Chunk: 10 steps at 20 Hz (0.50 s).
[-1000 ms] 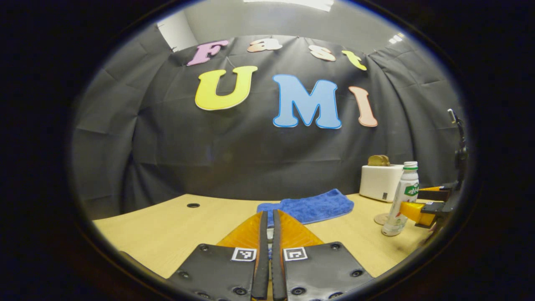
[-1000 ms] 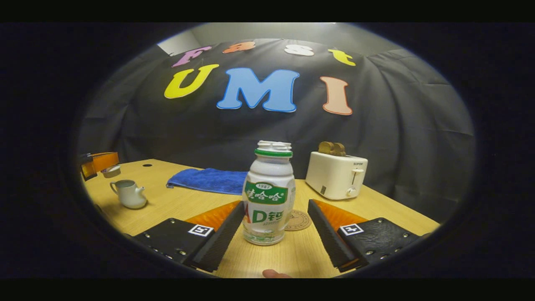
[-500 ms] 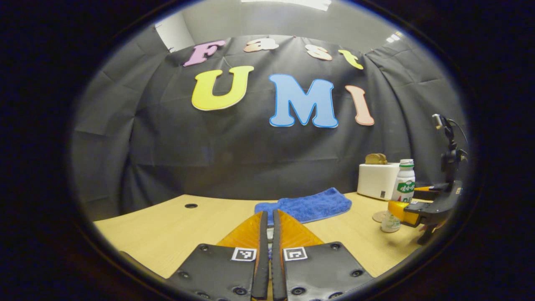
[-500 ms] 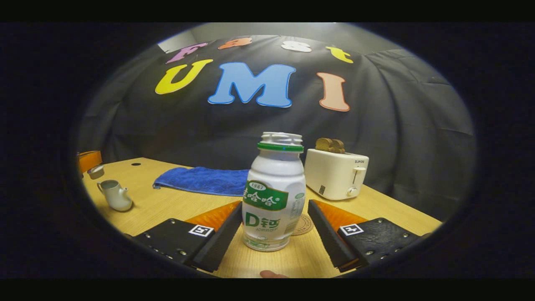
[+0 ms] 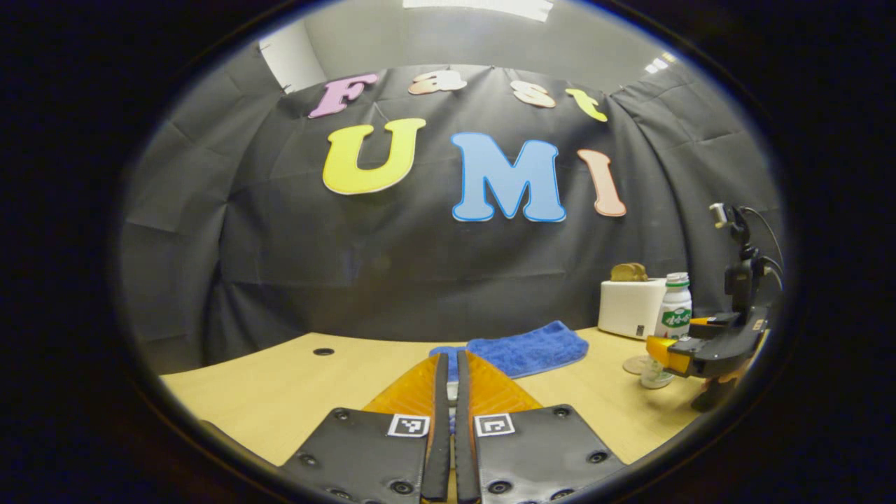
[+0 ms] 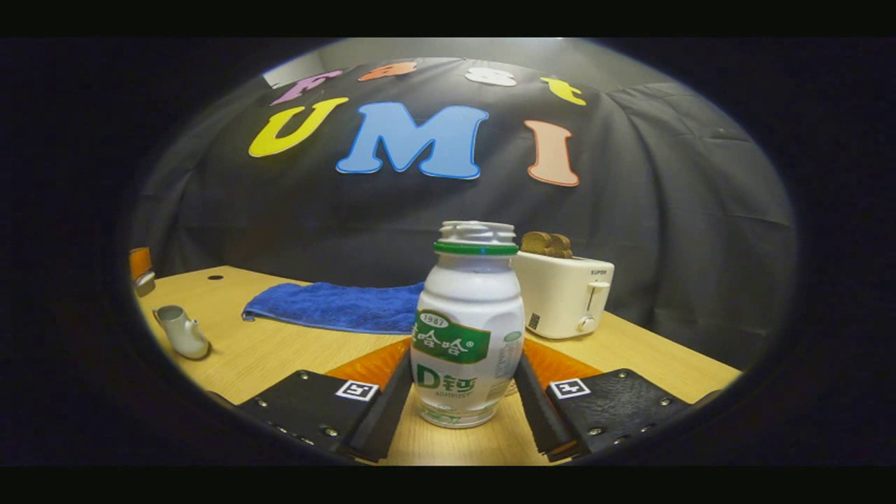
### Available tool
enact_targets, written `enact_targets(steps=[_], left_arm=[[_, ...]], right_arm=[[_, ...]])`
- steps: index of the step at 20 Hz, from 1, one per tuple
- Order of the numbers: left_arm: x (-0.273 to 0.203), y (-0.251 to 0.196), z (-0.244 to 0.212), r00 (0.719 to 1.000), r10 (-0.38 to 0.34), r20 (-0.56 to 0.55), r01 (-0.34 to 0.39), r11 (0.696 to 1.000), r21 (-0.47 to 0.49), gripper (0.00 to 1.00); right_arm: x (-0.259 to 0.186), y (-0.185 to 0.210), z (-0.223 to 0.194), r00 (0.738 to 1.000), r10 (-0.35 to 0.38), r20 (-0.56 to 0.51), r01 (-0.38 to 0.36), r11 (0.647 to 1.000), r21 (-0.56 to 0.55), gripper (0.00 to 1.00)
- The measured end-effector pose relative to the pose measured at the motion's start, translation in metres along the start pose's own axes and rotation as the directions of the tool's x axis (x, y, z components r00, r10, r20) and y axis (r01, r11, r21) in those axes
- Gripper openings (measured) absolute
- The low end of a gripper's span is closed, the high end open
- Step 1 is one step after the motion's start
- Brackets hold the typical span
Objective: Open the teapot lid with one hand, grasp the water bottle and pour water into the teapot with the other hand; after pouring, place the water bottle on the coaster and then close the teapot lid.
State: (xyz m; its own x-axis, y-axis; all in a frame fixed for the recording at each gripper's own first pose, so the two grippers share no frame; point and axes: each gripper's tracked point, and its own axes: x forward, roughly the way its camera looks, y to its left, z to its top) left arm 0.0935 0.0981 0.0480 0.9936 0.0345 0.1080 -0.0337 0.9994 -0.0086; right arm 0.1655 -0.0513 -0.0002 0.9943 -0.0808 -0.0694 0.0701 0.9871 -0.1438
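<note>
Between the right gripper fingers stood the water bottle, upright on the table, dead ahead, coaster hidden behind; jaws had narrowed to its sides versus half a second ago, contact unclear. Left gripper pinched narrow; teapot far left, open

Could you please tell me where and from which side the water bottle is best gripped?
Grip the water bottle across its wide labelled belly, coming level from the front. It stands upright on the table, and the right gripper's fingers already flank that belly either side.
</note>
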Motion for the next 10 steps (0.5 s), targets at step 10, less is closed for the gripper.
enact_targets(steps=[10], left_arm=[[-0.142,0.008,0.054,0.991,-0.077,0.108,0.077,0.997,-0.003,0.1]], right_arm=[[-0.029,0.048,0.034,0.991,0.12,0.057,-0.103,0.967,-0.233,0.71]])
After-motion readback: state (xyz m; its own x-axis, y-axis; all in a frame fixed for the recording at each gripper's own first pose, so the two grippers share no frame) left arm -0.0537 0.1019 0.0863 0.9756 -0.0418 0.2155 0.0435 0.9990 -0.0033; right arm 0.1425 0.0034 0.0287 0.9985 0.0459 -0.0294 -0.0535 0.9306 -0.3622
